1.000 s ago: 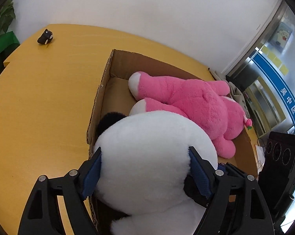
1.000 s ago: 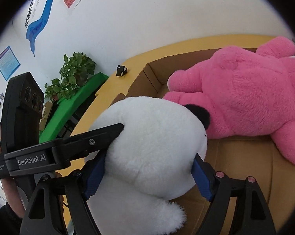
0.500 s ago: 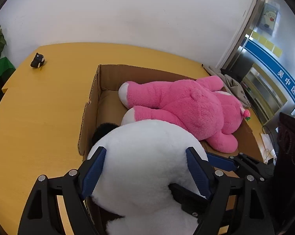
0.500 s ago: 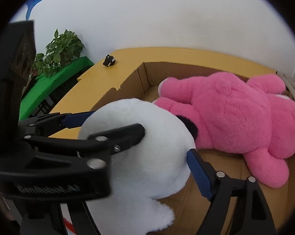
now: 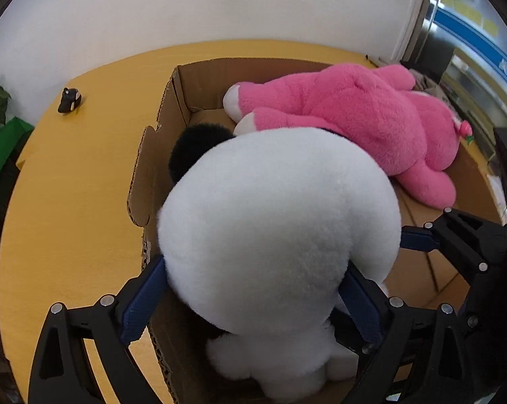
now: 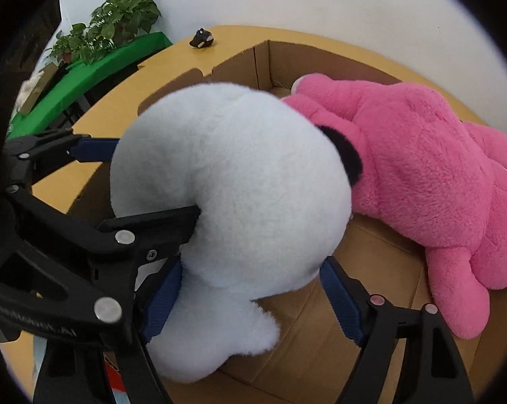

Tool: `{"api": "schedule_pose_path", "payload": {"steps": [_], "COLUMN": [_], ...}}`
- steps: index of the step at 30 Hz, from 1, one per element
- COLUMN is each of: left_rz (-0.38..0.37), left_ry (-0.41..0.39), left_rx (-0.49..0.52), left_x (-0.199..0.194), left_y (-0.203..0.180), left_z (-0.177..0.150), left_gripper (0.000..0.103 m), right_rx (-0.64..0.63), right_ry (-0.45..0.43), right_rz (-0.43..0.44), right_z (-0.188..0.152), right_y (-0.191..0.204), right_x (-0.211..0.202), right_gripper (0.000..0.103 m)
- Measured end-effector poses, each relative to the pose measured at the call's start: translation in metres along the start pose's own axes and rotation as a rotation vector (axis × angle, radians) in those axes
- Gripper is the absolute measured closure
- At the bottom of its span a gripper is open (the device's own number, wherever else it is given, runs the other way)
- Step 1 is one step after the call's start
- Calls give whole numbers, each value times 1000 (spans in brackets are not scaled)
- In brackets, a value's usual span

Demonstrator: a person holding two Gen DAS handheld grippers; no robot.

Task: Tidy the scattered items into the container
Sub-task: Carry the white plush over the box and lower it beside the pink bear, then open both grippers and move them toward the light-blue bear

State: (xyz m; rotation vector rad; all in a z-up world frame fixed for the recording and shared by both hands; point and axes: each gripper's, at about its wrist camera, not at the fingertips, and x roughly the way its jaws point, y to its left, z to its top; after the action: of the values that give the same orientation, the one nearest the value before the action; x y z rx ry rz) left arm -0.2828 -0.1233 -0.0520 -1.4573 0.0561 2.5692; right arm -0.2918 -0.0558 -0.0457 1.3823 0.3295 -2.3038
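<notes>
A big white panda plush (image 5: 280, 215) with black ears lies in the near end of the open cardboard box (image 5: 172, 101), head down beside a pink plush bear (image 5: 354, 111). My left gripper (image 5: 253, 266) straddles the panda's body. Its jaws are opening, and the blue pads (image 5: 142, 299) stand along the fur without denting it. My right gripper (image 6: 251, 267) is shut on the panda (image 6: 226, 181) lower down, near its stubby limb. One right finger (image 5: 455, 235) comes in from the right in the left wrist view. The pink bear (image 6: 421, 155) fills the far half of the box (image 6: 263, 60).
The box sits on a yellow table (image 5: 68, 185). A small black toy (image 5: 69, 100) stands near the table's far left edge. Beyond that edge are a green surface (image 6: 85, 74) and a potted plant (image 6: 112, 23). A white wall is behind.
The panda has sunk lower into the box, and both views have rolled and tipped further down. The left jaws have spread and no longer dent the fur.
</notes>
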Motion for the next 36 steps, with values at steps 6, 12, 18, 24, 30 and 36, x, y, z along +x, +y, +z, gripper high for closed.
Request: {"api": "schedule_pose_path", "payload": {"steps": [6, 12, 18, 24, 30, 36], "left_rz": [-131, -130, -139, -135, -99, 37], "left_ry": [13, 85, 72, -79, -292, -372], "left_rx": [-81, 33, 11, -112, -166, -159], "left_x": [-29, -31, -42, -99, -180, -206], "left_y": [13, -19, -28, -27, -62, -107], "left_z": [-23, -52, -70, -80, -104, -131], "left_gripper": [20, 22, 22, 17, 0, 0], "right_rx": [83, 162, 232, 273, 308, 288], "right_ry": [-45, -79, -130, -228, -351, -386], "right_rz": [106, -8, -47, -46, -191, -209], "right_z": [-25, -96, -139, -159, -189, -216], "right_y": [-23, -79, -93, -90, -97, -101], "right_x": [-40, -62, -86, -121, -173, -207], "right_gripper": [23, 22, 22, 21, 13, 12]}}
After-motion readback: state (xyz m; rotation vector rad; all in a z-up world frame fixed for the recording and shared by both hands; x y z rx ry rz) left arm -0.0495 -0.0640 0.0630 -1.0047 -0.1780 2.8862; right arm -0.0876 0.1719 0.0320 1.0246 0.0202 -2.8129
